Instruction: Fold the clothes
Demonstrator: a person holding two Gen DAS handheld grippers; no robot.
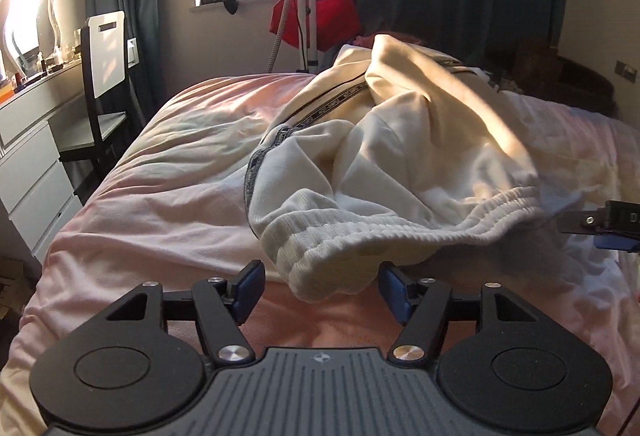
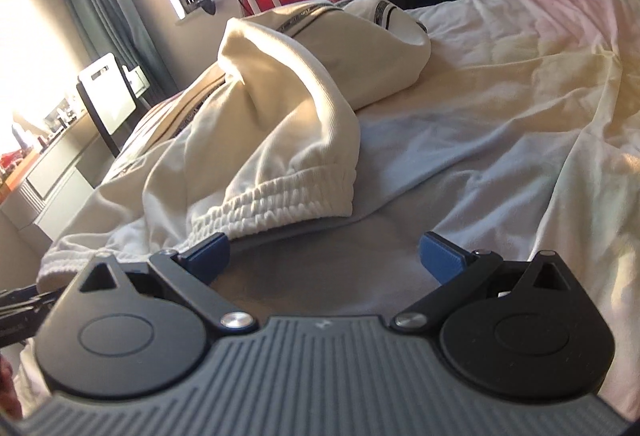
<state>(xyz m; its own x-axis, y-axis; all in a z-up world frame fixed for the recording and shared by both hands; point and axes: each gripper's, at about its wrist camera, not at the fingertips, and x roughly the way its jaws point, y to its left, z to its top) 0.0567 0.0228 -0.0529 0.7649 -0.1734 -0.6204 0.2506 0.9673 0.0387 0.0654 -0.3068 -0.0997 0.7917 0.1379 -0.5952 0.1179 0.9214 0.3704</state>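
Trousers (image 1: pixel 400 164) lie heaped on bed (image 1: pixel 160 196), waistband just beyond spread, empty left claw (image 1: pixel 322 290).

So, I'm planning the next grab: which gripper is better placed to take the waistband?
Left. The left gripper has the waistband corner between its open jaws; the right gripper only flanks its edge.

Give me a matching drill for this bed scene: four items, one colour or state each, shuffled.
Items:
1. sweatpants
2. bedsheet
3. bag by window
4. left gripper

Descriptions:
A. red
B. open, nothing clamped
C. cream, crumpled, unfolded
D. pale pink, wrinkled

Pairs: 1-C, 2-D, 3-A, 4-B
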